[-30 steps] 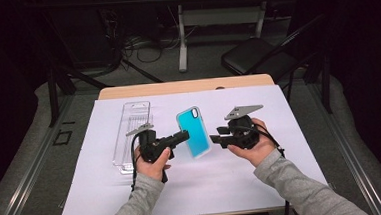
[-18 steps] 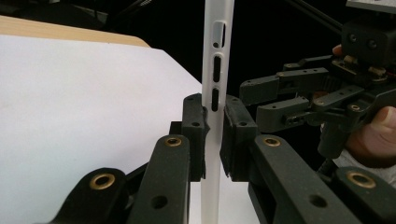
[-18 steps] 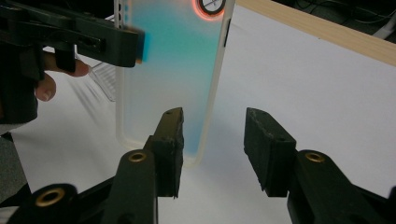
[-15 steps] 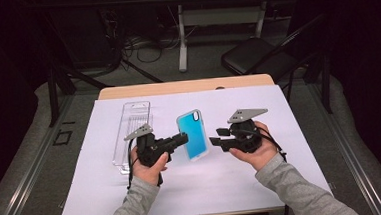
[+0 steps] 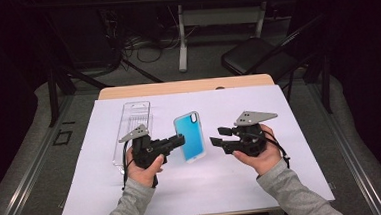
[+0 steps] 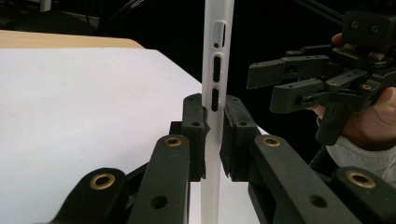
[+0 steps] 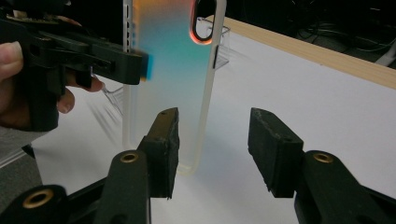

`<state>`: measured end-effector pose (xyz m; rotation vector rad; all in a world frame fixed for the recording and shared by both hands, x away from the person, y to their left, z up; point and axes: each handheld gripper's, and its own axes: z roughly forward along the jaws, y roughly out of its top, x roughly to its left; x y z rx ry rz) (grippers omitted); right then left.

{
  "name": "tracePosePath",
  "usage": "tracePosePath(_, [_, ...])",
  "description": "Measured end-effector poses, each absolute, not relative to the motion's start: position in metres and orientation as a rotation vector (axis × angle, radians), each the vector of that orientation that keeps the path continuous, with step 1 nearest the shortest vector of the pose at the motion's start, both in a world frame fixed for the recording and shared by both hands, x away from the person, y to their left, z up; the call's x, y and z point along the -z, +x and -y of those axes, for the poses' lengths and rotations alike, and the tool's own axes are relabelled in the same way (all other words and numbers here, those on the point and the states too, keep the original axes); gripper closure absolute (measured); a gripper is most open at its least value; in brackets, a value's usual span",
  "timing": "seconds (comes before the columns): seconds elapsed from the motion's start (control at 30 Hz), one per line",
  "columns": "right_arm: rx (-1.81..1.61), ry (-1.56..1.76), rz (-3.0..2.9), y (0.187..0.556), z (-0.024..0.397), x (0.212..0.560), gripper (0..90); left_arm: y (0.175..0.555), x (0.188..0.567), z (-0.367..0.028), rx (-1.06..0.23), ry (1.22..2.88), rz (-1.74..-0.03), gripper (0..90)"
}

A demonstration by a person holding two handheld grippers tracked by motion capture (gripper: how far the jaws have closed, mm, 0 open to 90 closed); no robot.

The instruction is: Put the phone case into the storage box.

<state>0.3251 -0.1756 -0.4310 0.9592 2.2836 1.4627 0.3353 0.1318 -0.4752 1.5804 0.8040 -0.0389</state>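
A blue phone case [image 5: 189,136] with a white rim hangs upright above the white sheet. My left gripper [image 5: 179,140] is shut on its left edge. In the left gripper view the pads clamp the case's thin white side [image 6: 217,70] at the left gripper [image 6: 214,135]. My right gripper [image 5: 216,137] points at the case from the right, a short gap away. It is open, its jaws have just been opening, and nothing lies between them. In the right gripper view the right gripper [image 7: 212,149] faces the case's frosted back [image 7: 173,60].
A clear plastic package [image 5: 132,128] lies on the white sheet [image 5: 282,172] behind my left hand. The wooden table edge [image 5: 187,86] runs along the far side. A dark chair [image 5: 255,58] and cables stand on the floor beyond.
The right gripper's jaws stand a little wider apart than before. Both hands and the case have stayed almost where they were.
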Motion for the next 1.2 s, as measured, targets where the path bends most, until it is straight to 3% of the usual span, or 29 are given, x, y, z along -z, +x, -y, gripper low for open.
tracePosePath(1.2, [-1.7, 0.951, -2.328, 0.335, 0.174, 0.455, 58.3, 0.331, 0.474, -0.13, 0.116, 1.621, -0.713, 81.3])
